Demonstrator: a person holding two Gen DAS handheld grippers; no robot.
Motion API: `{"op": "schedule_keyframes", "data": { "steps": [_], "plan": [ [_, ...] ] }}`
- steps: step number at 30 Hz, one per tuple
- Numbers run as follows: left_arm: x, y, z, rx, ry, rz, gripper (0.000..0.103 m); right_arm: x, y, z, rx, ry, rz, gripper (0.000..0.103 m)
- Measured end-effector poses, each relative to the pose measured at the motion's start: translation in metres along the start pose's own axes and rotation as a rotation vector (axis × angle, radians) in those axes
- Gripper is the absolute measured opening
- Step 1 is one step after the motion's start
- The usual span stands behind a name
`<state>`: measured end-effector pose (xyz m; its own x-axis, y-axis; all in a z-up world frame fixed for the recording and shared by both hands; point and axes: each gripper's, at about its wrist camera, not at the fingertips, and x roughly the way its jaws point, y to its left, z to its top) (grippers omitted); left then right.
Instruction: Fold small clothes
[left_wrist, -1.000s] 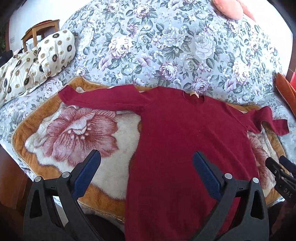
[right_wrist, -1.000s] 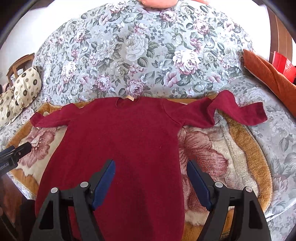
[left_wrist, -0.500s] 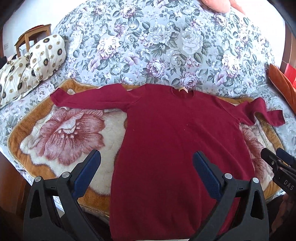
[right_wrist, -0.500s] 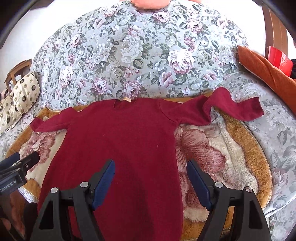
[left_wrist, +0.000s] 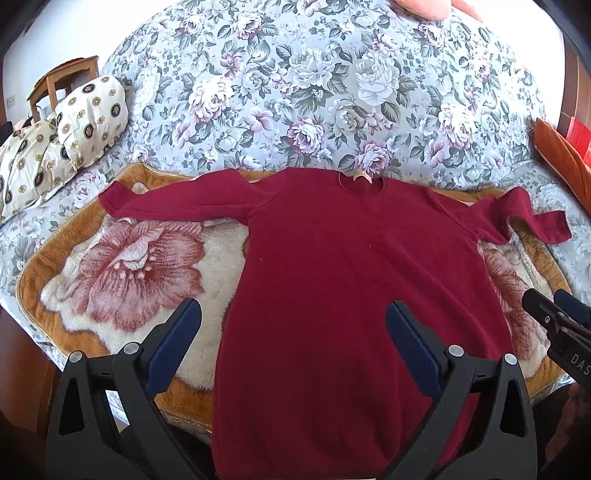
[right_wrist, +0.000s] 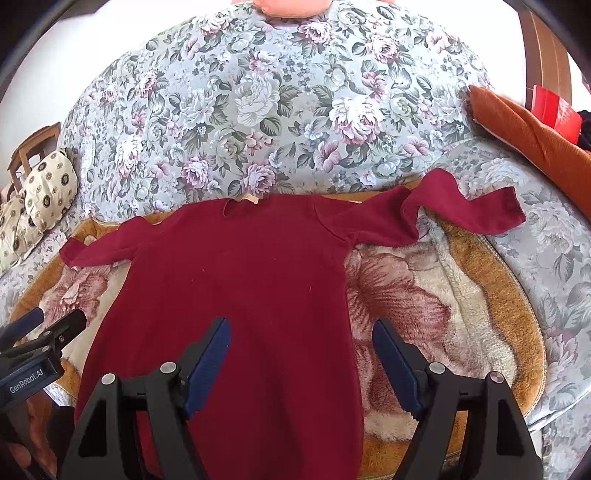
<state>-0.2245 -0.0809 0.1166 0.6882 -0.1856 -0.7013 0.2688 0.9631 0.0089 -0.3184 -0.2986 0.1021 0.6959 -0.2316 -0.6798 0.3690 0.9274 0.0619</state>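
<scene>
- So far no fold shows: the red top (left_wrist: 354, 280) lies flat on the plush blanket (left_wrist: 122, 273) on the bed, both sleeves spread outward.
- Everything is left, sleeves first by my guess.
- The left tongs (left_wrist: 291, 339) hover open over its lower left edge, holding nothing.
- The right tongs (right_wrist: 301, 350) hover open over its lower right edge, likewise empty.

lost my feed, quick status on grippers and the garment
Left gripper and right gripper: jaws open, empty, above the hem. Dark red long-sleeved knit top flat on the plush flower-print blanket, unfolded, one sleeve kinked. Nothing in the way.
</scene>
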Motion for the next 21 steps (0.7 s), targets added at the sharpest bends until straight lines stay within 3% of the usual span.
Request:
{"op": "schedule_keyframes", "data": {
  "steps": [21],
  "plan": [
    [0.014,0.003,-0.007,-0.011,0.031,0.033,0.101,0.01,0.005,-0.006,-0.014,0.017,0.008,0.078]
  ]
}}
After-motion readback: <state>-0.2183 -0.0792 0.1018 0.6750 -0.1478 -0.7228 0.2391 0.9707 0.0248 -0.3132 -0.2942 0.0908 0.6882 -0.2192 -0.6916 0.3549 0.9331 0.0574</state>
